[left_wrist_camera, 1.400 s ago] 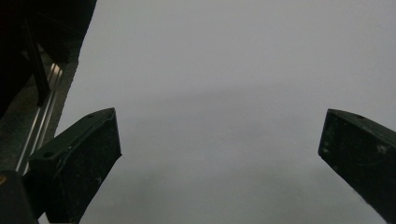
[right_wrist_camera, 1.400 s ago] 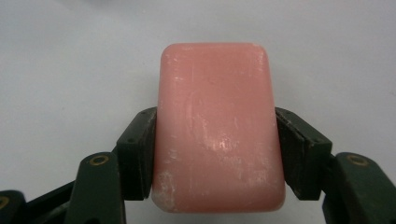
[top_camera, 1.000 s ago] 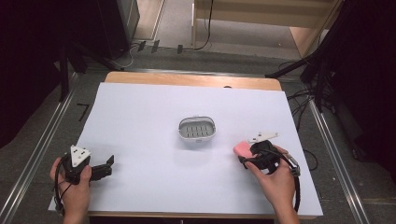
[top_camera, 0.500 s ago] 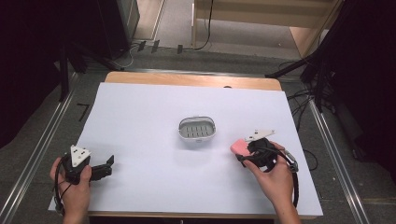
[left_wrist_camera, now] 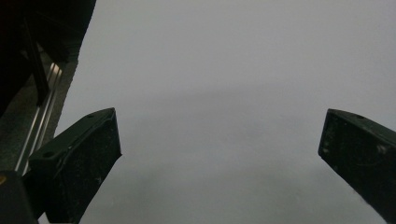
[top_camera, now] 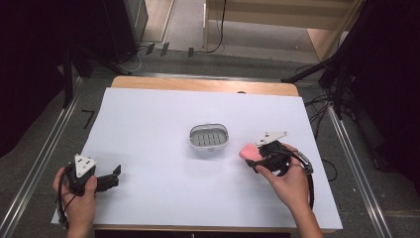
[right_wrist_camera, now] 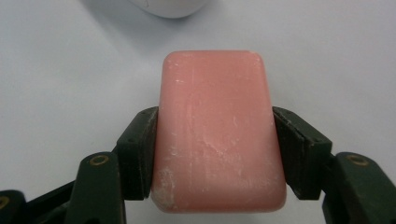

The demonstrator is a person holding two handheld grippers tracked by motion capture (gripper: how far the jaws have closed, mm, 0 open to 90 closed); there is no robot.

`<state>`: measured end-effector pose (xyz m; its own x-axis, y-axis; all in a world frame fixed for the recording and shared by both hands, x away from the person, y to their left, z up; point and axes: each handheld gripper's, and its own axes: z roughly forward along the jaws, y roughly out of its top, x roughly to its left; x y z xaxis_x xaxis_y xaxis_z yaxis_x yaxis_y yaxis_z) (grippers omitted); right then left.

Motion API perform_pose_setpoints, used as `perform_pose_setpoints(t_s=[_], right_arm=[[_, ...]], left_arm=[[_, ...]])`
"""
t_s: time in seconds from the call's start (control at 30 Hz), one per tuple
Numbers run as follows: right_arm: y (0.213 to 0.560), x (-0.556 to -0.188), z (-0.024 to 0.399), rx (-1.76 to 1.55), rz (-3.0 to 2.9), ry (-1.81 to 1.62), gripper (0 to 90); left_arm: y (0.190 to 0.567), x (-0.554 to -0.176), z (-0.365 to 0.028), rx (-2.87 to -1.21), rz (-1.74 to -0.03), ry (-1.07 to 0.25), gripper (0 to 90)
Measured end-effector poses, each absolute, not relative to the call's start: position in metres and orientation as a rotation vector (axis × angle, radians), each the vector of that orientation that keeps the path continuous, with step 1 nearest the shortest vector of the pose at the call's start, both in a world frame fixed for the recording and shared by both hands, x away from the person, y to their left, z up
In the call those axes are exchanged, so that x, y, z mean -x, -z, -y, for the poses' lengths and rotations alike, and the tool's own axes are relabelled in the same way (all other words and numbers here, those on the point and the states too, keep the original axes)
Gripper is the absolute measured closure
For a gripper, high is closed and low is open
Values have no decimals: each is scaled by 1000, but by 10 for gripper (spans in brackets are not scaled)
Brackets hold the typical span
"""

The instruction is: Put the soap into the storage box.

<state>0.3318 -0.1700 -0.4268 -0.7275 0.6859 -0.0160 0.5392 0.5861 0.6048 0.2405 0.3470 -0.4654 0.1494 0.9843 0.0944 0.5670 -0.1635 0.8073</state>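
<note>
Pink soap (right_wrist_camera: 218, 130) is sitting clamped in the right gripper (top_camera: 257, 157) beside the dish (top_camera: 209, 138); left gripper (top_camera: 110, 179) is gaping wide.

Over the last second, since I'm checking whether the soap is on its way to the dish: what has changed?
Hardly anything. The right gripper stays clamped on the pink soap bar just right of the white soap dish, at most nudged slightly. The left gripper stays open and idle near the table's front left corner. The dish has not moved.
</note>
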Motion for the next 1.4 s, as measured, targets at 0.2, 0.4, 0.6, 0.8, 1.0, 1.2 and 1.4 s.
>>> perform_pose_setpoints(t_s=[0.2, 0.4, 0.6, 0.8, 1.0, 1.2, 1.4], right_arm=[[423, -340, 170, -955, -2587, -897, 389], [423, -344, 168, -894, -2607, -904, 389], [421, -349, 165, -865, -2625, -911, 390], [416, -353, 163, -819, -2627, -925, 390], [413, -358, 164, -822, -2612, -957, 390], [411, -363, 161, -779, -2641, -955, 390], [407, -369, 156, -737, -2652, -964, 390]], left_arm=[[465, -241, -347, -1813, -1481, -865, 0], [466, -241, -347, -1813, -1480, -866, 0], [466, -241, -347, -1813, -1480, -865, 0], [466, -241, -347, -1813, -1480, -865, 0], [466, -241, -347, -1812, -1480, -865, 0], [466, -241, -347, -1813, -1480, -865, 0], [466, -241, -347, -1810, -1482, -866, 0]])
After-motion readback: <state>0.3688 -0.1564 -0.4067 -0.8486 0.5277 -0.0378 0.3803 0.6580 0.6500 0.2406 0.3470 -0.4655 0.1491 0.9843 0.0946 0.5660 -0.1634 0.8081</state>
